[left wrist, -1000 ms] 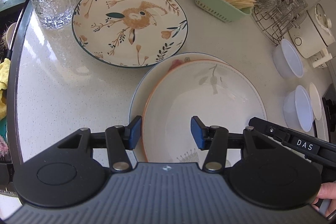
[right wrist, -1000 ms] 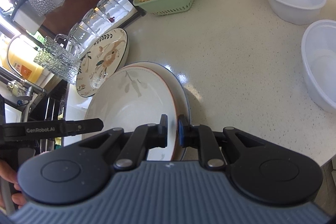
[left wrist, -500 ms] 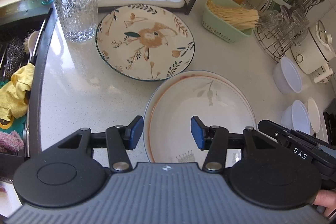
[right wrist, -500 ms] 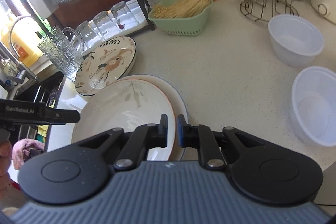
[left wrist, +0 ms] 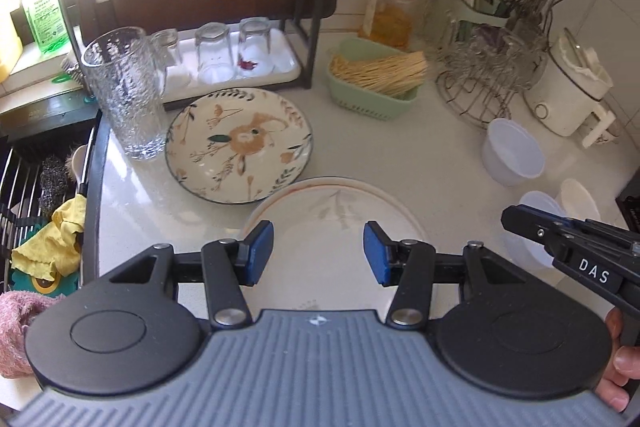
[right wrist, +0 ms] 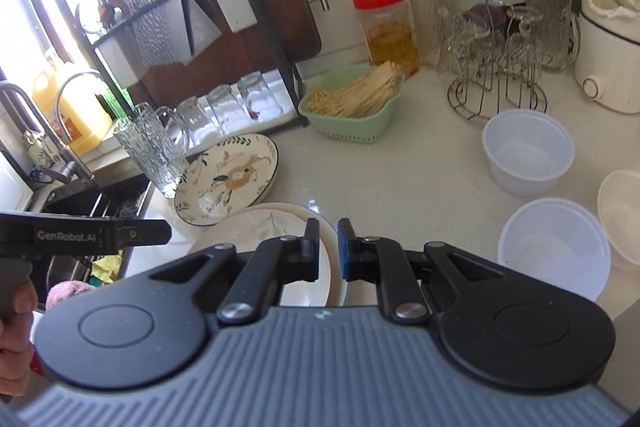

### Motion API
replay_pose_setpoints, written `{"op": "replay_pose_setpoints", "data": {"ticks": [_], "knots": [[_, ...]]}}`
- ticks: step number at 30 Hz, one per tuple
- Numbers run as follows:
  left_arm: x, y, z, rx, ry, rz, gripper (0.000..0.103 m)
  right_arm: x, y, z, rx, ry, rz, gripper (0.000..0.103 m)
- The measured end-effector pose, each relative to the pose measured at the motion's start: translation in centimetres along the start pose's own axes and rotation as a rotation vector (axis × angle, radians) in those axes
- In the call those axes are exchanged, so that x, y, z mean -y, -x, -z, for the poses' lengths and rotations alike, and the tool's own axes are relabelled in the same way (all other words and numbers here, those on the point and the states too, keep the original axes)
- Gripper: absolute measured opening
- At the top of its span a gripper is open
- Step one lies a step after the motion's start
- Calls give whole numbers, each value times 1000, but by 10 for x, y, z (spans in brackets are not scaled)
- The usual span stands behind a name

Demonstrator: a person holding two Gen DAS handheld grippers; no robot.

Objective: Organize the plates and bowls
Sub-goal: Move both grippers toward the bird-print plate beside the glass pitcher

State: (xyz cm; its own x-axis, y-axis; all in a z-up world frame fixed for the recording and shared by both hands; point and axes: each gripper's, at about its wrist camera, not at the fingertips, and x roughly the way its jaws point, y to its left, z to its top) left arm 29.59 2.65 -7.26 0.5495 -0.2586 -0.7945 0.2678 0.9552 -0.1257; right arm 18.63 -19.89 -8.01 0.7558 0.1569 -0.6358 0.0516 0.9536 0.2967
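— While the left wrist view looked down over the counter, which step seemed to be in hand?

— Stacking the plates, by my judgement. The left gripper (left wrist: 318, 253) hung released, its blue pads wide apart and holding nothing, above the orange-rimmed plate (left wrist: 328, 215). That plate lay low on the white counter (left wrist: 400, 155), near the floral plate (left wrist: 240, 143), which sat beside the textured glass (left wrist: 126, 91).

— And from the right wrist view?

— The right gripper (right wrist: 329, 249) was clenched on the orange-rimmed plate (right wrist: 260, 227) at its near right edge, fingers nearly together with the rim between them. A paler plate (right wrist: 338, 285) showed beneath it. Three white bowls (right wrist: 528, 155) stood apart on the right.

— What did the next move call for?

— Probably carrying the gripped plate over the floral plate (right wrist: 228, 179) and lowering it level, clear of the glass; the bowls then needed nesting
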Motion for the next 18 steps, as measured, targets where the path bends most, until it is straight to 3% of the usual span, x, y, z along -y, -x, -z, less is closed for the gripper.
{"op": "replay_pose_setpoints", "data": {"ticks": [9,18], "knots": [[23,28,12,101,61,11,56,16,24,-3,35,60,-30,14],[22,35,26,106,118,-30,56,17,23,2,-1,122,-69,14]]}}
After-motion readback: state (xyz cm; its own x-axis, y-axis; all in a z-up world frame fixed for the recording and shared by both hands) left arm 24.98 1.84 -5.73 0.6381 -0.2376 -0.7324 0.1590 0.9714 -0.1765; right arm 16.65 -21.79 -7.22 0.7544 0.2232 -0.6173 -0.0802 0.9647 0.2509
